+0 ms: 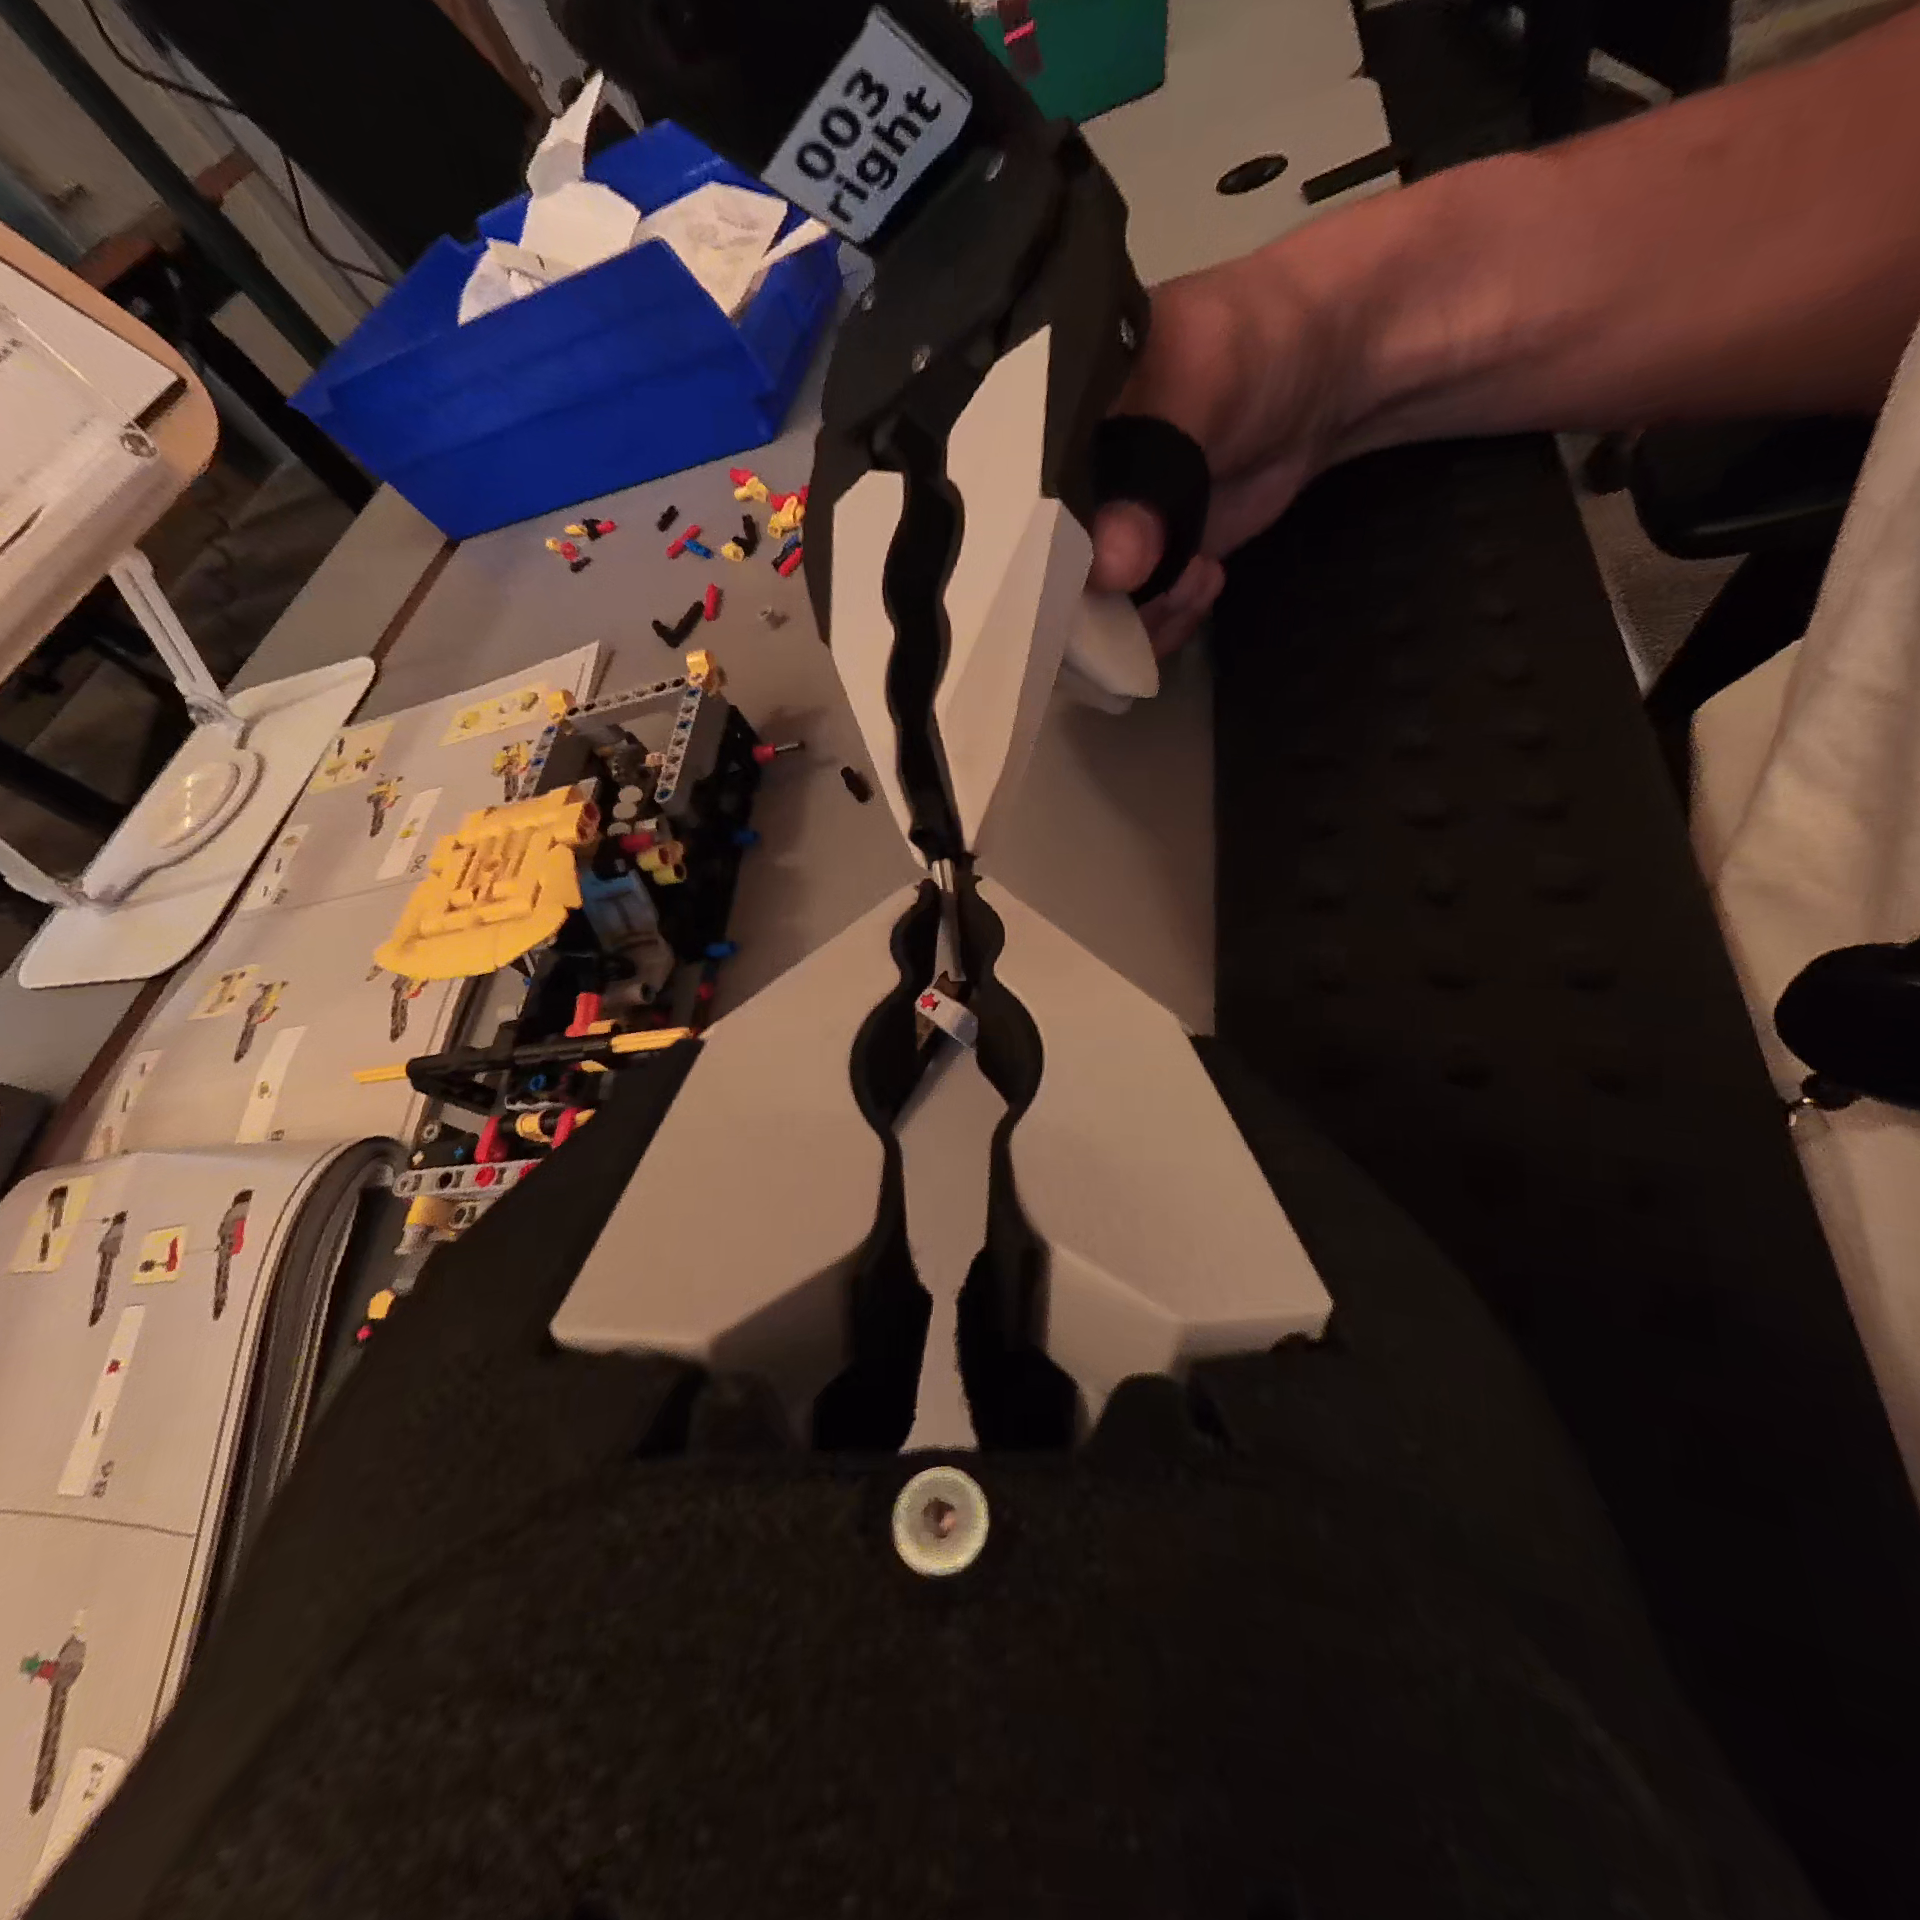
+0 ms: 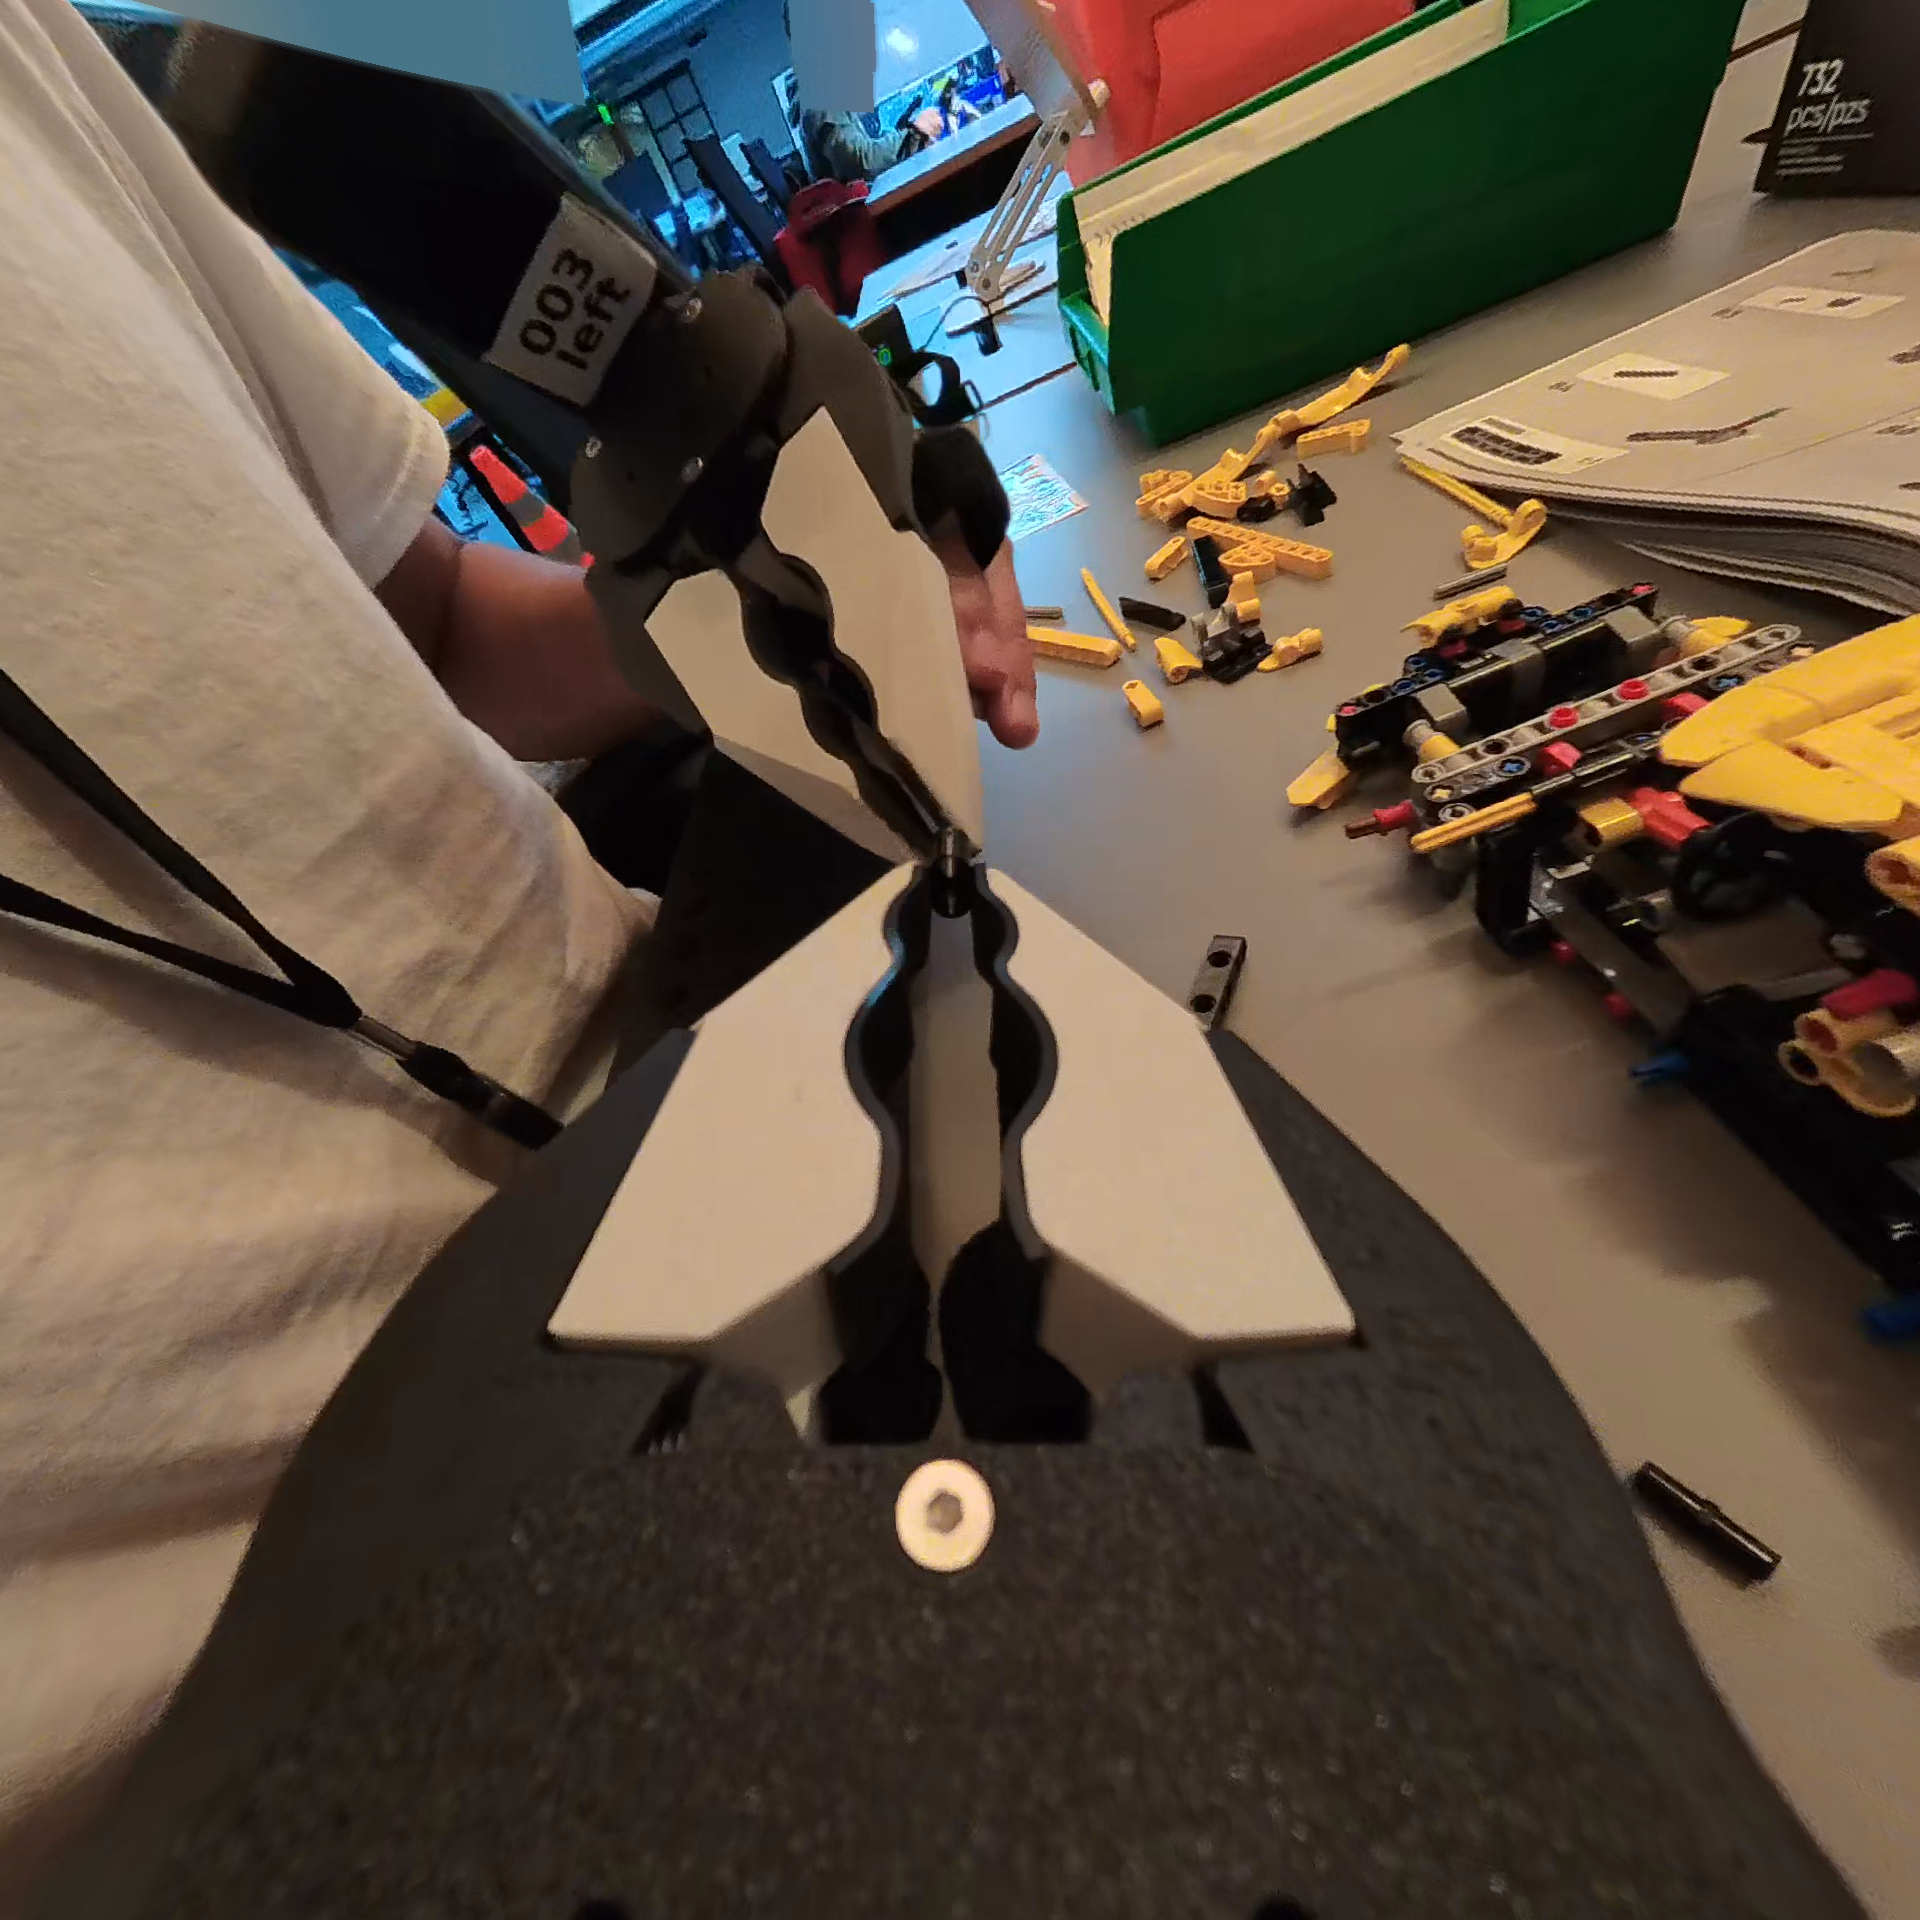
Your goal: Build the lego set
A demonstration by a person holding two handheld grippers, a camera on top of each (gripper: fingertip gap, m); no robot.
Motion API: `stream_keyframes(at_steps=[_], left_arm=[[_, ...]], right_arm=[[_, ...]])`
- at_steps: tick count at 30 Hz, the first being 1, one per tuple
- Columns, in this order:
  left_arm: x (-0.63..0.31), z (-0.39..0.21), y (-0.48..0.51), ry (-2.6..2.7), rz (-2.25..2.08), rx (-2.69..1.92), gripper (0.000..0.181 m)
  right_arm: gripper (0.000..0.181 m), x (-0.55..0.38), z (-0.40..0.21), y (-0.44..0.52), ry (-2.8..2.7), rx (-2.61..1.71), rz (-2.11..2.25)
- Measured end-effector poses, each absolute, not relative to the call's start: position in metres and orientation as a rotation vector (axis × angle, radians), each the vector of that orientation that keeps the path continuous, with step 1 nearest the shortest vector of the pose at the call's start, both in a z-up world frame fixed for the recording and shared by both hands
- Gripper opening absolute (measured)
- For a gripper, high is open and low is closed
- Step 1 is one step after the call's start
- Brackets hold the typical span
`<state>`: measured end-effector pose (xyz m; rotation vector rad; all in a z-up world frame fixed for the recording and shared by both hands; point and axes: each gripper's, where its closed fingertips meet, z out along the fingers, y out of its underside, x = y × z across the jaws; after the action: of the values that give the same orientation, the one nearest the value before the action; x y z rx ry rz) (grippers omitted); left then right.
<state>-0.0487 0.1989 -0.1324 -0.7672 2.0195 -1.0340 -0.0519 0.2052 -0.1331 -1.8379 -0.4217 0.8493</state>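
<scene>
In the left wrist view my left gripper [image 1: 940, 906] is shut on a small grey lego connector [image 1: 956, 1018] with a grey axle [image 1: 945, 920] sticking forward. My right gripper [image 1: 938, 831] comes in from above, tip to tip with it. In the right wrist view my right gripper [image 2: 948, 888] is shut on a small black pin [image 2: 948, 857], which meets the tips of the left gripper [image 2: 933, 821]. Both are held above the table. The partly built yellow and black lego model [image 1: 613, 894] lies to the left and also shows in the right wrist view [image 2: 1662, 790].
Instruction pages [image 1: 156, 1299] lie under and beside the model. A blue bin [image 1: 582, 395] holds crumpled paper. Loose pieces [image 1: 727, 530] lie before it. A green bin [image 2: 1351, 239], yellow parts [image 2: 1236, 551], a black pin [image 2: 1704, 1522] and a short black beam [image 2: 1218, 971] lie on the table. My two grippers' fingertips are within a few centimetres of each other.
</scene>
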Motion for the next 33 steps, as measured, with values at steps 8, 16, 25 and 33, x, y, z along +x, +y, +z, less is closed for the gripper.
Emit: stream_keyframes(at_steps=[8,16,25,33], left_arm=[[-0.051,-0.133,0.195,2.089,-0.887,-0.589,0.003],[-0.052,-0.127,0.194,2.193,-0.725,-0.391,0.002],[-0.049,-0.127,0.190,2.180,-0.786,-0.402,0.002],[-0.050,-0.104,0.189,2.107,-1.172,-0.656,0.011]], right_arm=[[0.006,-0.054,-0.133,0.203,-0.440,-1.840,0.856],[0.006,-0.056,-0.127,0.201,-0.452,-1.801,0.856],[0.007,-0.053,-0.126,0.198,-0.422,-1.799,0.914],[0.007,-0.046,-0.111,0.194,-0.393,-1.715,0.941]])
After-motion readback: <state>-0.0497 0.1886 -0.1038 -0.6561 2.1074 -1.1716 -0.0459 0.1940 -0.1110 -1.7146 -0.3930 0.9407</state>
